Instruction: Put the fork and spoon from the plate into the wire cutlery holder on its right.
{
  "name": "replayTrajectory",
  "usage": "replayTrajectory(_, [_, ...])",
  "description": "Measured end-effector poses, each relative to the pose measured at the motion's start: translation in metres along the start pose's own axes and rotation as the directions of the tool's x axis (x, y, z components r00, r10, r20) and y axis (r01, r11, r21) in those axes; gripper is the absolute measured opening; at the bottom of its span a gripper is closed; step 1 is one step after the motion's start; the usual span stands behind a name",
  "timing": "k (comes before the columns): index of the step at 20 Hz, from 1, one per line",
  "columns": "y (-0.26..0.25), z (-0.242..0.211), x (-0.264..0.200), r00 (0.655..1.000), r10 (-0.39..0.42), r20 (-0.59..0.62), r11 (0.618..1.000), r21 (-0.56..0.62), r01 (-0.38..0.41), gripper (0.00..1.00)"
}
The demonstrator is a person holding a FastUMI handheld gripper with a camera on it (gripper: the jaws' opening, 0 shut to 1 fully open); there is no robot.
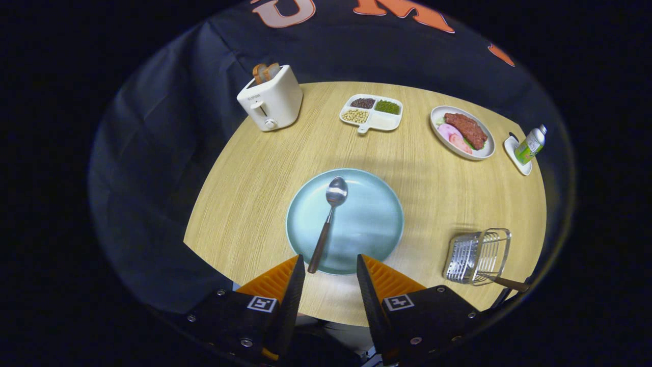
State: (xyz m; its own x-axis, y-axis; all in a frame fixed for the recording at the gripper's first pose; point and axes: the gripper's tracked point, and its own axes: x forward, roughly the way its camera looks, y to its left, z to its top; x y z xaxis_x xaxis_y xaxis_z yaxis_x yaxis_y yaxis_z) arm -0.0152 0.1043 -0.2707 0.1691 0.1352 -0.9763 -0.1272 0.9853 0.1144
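Your hand-held gripper (330,267) ends in two wedge-shaped fingers with ribbed, stepped outer faces that taper to thin edges. Each finger is mounted on a dark, blocky carrier, and you can see a square black-and-white marker stuck on top of each carrier, close to the finger's base. Small round silver screw heads dot the carriers: several along the left one, a few on the right. The fingers stand apart with a wide gap between them, nothing pressed in it.
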Motion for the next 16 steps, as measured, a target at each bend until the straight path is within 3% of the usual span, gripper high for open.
replayTrajectory(9, [0.013,-0.027,0.072,0.991,-0.04,-0.125,0.999,0.006,0.041,0.61])
replayTrajectory(14, [0.005,-0.033,0.094,0.985,-0.09,-0.145,0.995,0.027,0.095,0.41])
replayTrajectory(16, [0.003,-0.038,0.103,0.982,-0.091,-0.166,0.994,0.048,0.1,0.28])
